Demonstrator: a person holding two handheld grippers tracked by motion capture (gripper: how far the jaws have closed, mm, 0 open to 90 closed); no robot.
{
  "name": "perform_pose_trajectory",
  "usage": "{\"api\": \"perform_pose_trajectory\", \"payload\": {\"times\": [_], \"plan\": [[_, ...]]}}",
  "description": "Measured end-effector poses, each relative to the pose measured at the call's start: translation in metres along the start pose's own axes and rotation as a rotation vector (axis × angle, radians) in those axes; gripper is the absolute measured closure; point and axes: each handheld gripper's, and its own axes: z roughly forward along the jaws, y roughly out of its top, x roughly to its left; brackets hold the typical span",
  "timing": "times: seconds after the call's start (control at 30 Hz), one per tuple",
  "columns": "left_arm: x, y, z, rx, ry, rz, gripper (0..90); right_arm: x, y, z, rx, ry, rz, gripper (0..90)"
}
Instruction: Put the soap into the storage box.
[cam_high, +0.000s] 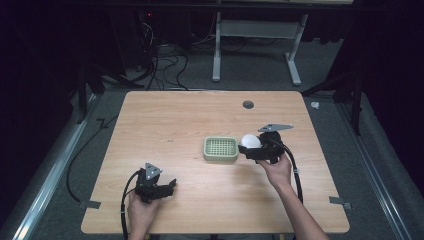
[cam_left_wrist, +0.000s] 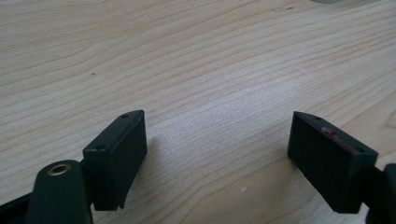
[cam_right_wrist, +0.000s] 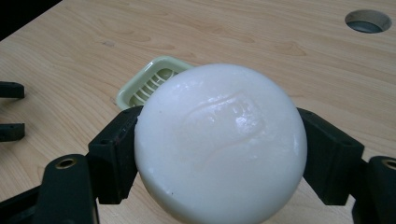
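The soap bar (cam_right_wrist: 219, 144) is white, smooth and rounded, with a faint embossed mark on its broad face. The right gripper (cam_high: 248, 148) pinches it by its edges between both black jaws, just right of the soap dish (cam_high: 220, 149) and raised off the table (cam_high: 170, 120). The dish is pale green, rectangular and slotted. The bar's broad face is turned toward the right gripper view; its long axis spans jaw to jaw. The left gripper (cam_left_wrist: 217, 154) rests spread over bare wood grain, well apart.

Wooden table (cam_high: 175, 120), round grommet hole (cam_high: 248, 104), grey metal stand (cam_high: 255, 30), tangled floor cables (cam_high: 165, 62)
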Motion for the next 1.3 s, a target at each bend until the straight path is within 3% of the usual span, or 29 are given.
{"api": "perform_pose_trajectory", "payload": {"times": [0.87, 1.3], "plan": [[0.0, 0.0, 0.0, 0.0, 0.0, -0.001, 20.2, 0.026, 0.03, 0.027, 0.023, 0.03, -0.071, 24.4], [0.0, 0.0, 0.0, 0.0, -0.001, 0.0, 20.2, 0.031, 0.031, 0.044, 0.044, 0.039, -0.092, 24.3]]}}
